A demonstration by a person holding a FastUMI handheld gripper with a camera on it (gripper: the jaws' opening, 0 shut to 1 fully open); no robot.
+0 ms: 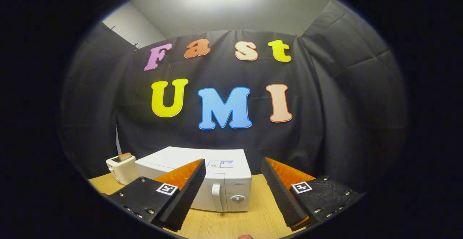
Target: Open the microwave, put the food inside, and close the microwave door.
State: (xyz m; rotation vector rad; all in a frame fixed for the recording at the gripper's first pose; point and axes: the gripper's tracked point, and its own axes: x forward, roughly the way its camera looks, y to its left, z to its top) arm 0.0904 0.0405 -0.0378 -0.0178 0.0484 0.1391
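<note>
Boxy glossy microwave (213, 181), door closed; gripper (233, 181) fingers spread, empty

Gripper (233, 184) held level above the table, fingers (184, 195) spread wide apart, nothing between them. Both pads face inward, touching nothing.

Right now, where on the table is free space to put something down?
The gripper is open, holding nothing. Bare table lies between the fingers, in front of the closed microwave, and to the microwave's right. It is crowded on the left, where the toaster stands close beside the microwave.
</note>
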